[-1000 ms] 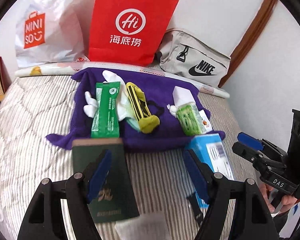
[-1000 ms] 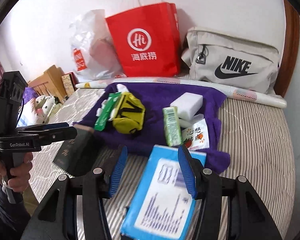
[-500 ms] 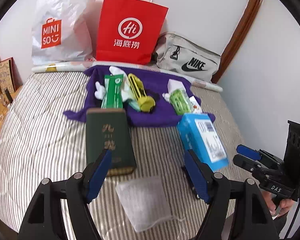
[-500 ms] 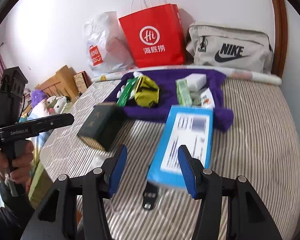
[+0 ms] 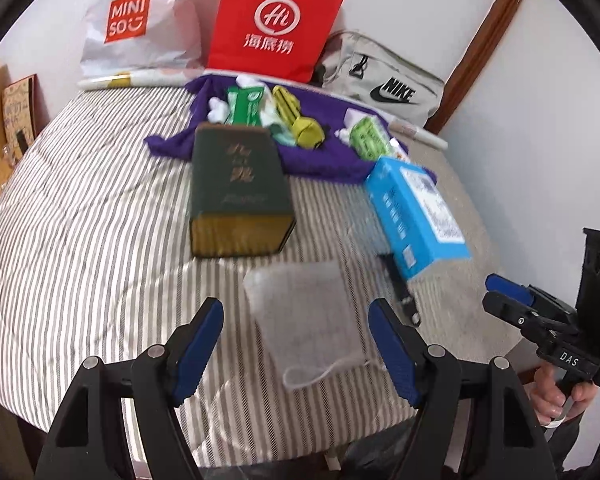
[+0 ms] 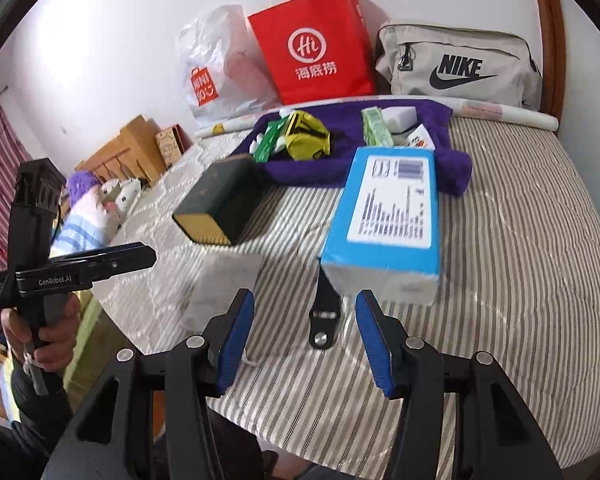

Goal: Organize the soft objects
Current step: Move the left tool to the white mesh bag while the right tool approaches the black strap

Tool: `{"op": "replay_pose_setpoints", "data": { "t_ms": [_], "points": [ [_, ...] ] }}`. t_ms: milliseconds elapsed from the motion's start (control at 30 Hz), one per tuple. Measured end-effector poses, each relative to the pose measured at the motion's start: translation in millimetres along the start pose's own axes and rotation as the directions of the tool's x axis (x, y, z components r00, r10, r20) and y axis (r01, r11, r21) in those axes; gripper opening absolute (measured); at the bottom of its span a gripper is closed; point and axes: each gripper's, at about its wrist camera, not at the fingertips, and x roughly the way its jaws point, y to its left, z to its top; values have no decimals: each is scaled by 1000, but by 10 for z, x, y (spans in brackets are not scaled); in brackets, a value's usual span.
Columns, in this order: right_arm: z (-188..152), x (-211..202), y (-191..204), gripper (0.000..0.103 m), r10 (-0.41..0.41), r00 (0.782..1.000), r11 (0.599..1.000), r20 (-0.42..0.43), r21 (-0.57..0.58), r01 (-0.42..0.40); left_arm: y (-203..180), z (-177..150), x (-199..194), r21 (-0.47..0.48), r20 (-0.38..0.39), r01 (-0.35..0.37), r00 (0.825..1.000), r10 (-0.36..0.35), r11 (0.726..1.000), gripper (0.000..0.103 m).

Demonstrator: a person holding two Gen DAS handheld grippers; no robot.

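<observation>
Both sets of jaws gape wide with nothing in them. The left gripper (image 5: 296,346) hovers over a translucent white mesh pouch (image 5: 306,320) on the near edge of the grey striped bed (image 5: 80,240). The right gripper (image 6: 305,344) sits just short of a black strap (image 6: 324,316) poking out under the blue cardboard box (image 6: 388,220). Left of that box lies a dark green box with gold ends (image 5: 238,192). Farther back, a purple fleece cloth (image 6: 440,160) carries the yellow pouch (image 6: 306,136), the green packets (image 5: 246,106) and a white sponge block (image 6: 398,116).

Blue box (image 5: 414,210) motion-blurred at 3 o'clock, label unreadable. Black strap (image 6: 324,312) partly hidden under it. Red bag (image 5: 276,24) handles cut off at 12 o'clock.
</observation>
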Motion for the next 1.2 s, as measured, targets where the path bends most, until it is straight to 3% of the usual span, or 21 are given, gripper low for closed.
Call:
{"op": "replay_pose_setpoints", "data": {
  "t_ms": [167, 300, 467, 533, 833, 967, 1133, 1200],
  "points": [
    [-144, 83, 73, 53, -32, 999, 998, -30, -54, 30, 112, -84, 217, -22, -55, -36, 998, 35, 999, 73],
    [-200, 113, 38, 53, -46, 998, 998, -45, -55, 43, 146, -133, 385, -27, -81, -25, 996, 23, 999, 73],
    [-222, 141, -30, 53, -4, 999, 1000, -53, -6, 3, 99, -195, 632, -16, -131, -27, 991, 24, 1000, 75],
    [-233, 166, -26, 53, -22, 998, 1000, -56, -14, 21, 48, -199, 636, 9, -107, -25, 994, 26, 1000, 76],
    [-247, 307, -143, 53, 5, 996, 1000, -85, 28, -3, -29, -135, 722, -3, -93, -11, 996, 11, 1000, 95],
    [-275, 400, -204, 53, -6, 995, 999, -101, 42, 11, -190, -117, 835, 51, -94, -79, 992, 84, 996, 101],
    [-316, 507, -273, 53, -11, 993, 997, -119, 70, 19, -449, -168, 1010, 182, -76, -231, 966, 247, 956, 102],
    [-322, 531, -291, 53, -14, 992, 997, -121, 72, 23, -484, -184, 1030, 192, -62, -258, 960, 274, 947, 103]
  ]
}}
